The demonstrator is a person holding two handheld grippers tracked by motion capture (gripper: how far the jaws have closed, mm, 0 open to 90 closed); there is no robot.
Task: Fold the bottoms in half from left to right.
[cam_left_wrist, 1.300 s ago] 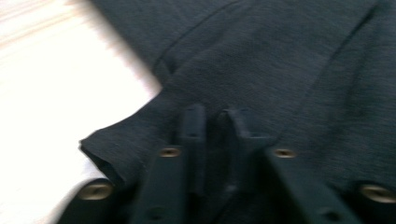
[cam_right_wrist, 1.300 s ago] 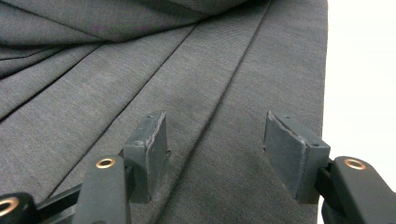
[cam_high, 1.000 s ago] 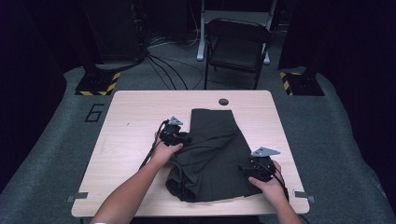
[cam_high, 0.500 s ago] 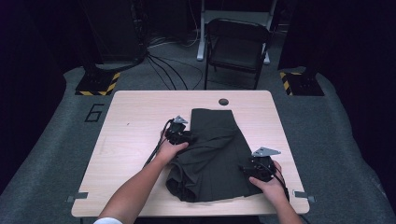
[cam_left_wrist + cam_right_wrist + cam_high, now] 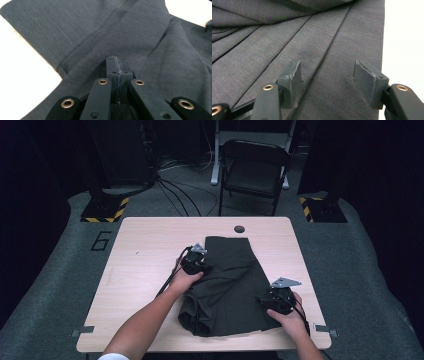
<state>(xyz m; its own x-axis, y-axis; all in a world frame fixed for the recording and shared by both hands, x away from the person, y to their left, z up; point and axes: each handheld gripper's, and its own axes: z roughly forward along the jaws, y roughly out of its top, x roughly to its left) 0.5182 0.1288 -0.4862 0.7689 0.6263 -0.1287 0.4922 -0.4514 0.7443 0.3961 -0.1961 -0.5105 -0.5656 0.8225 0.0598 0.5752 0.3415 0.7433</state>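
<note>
Dark grey folded cloth garment [image 5: 230, 285] runs long axis away from person on desk [image 5: 145, 255]. Left gripper [image 5: 117, 65] jaws just closing, pinched at left edge; right gripper [image 5: 327, 75] jaws wide, pressed on right side.

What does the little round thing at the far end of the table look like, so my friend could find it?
Start at the light wooden table in the middle of the grey floor. Go to its far edge, the side nearest the black folding chair, just beyond the top of the dark folded garment. The small dark round hole sits there alone, the one round mark on the bare wood.
</note>
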